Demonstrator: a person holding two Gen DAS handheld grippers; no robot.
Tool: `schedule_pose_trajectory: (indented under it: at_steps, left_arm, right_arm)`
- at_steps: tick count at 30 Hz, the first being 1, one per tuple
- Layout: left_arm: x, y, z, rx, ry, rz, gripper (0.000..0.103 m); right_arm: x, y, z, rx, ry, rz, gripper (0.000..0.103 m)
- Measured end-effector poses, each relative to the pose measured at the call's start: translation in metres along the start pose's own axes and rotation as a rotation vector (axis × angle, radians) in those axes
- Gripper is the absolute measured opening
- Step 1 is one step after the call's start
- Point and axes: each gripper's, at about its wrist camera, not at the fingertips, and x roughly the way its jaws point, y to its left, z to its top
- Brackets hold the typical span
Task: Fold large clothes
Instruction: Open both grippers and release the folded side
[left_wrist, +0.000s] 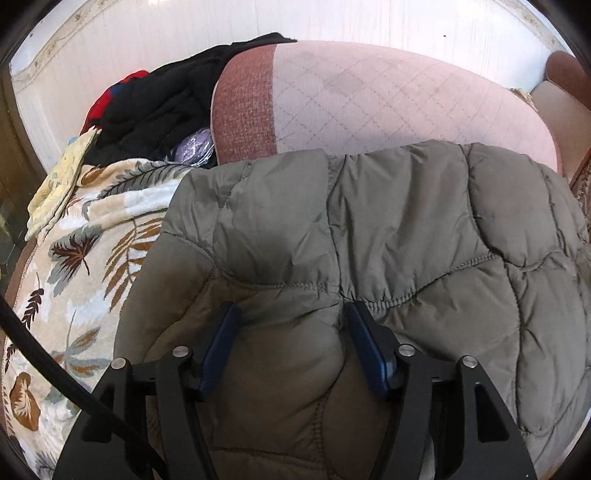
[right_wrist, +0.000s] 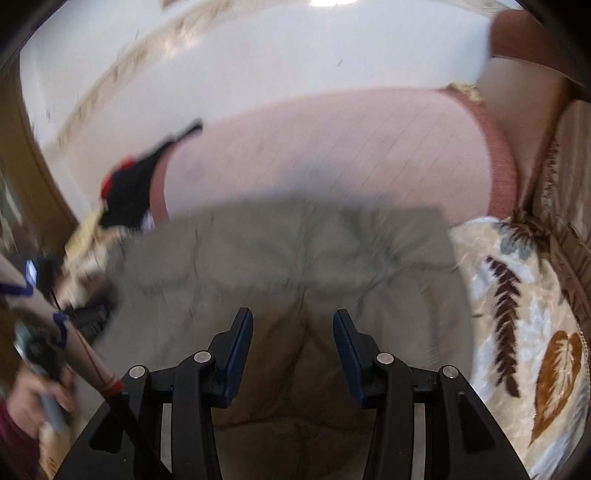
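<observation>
Left wrist view: left gripper (left_wrist: 291, 310) spread wide, blue pads (left_wrist: 221, 343) pressed against bulging fabric of the olive quilted jacket (left_wrist: 388, 236), nothing pinched between them, so released. Jacket lying directly ahead and beneath, folded into a thick block, far edge against the pink sofa cushion (left_wrist: 369, 96). Leaf-print blanket (left_wrist: 92, 236) to the left under the jacket; pile of dark clothes (left_wrist: 159, 103) far ahead to the left, well apart

Right wrist view: heavily blurred. Right gripper (right_wrist: 293, 321) also parted, empty, hovering above the near part of the same jacket (right_wrist: 280, 251); contact with fabric not determinable. Blanket (right_wrist: 517, 314) to the right. Other hand (right_wrist: 26, 402) with its tool low at the left edge

Step in hand, by judgement: fold largely laid, both tools free, likely pressing down or repositioning. Next move calls for choosing one edge, closing firmly on all padded layers and carrying it across evenly. Risk: slippery puffy fabric springing open
</observation>
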Motion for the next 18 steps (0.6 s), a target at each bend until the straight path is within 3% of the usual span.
schedule_pose_trajectory:
  at_steps: [3,6,8,10,14,18]
  left_arm:
    - [0.008,0.003,0.002,-0.021,0.009,-0.001,0.067]
    - [0.013,-0.002,-0.001,-0.011,-0.001,0.054,0.070]
    - [0.000,-0.007,-0.006,-0.008,-0.036,0.097,0.066]
    - [-0.023,-0.009,-0.020,-0.020,-0.079,0.066,0.058]
    - [-0.088,-0.016,-0.074,-0.020,-0.192,-0.003,0.058]
    - [-0.124,-0.019,-0.120,-0.066,-0.171,-0.066,0.058]
  right_arm:
    - [0.040,0.004,-0.012,-0.025,0.088,-0.077,0.049]
    - [0.059,-0.003,-0.016,0.007,0.102,-0.081,0.050]
    - [0.063,-0.008,-0.013,0.049,0.115,-0.064,0.050]
    - [0.056,-0.010,-0.015,0.076,0.098,-0.056,0.050]
    - [0.005,0.006,-0.031,0.071,-0.017,-0.066,0.049]
    - [-0.038,0.031,-0.058,0.074,-0.068,-0.036,0.049]
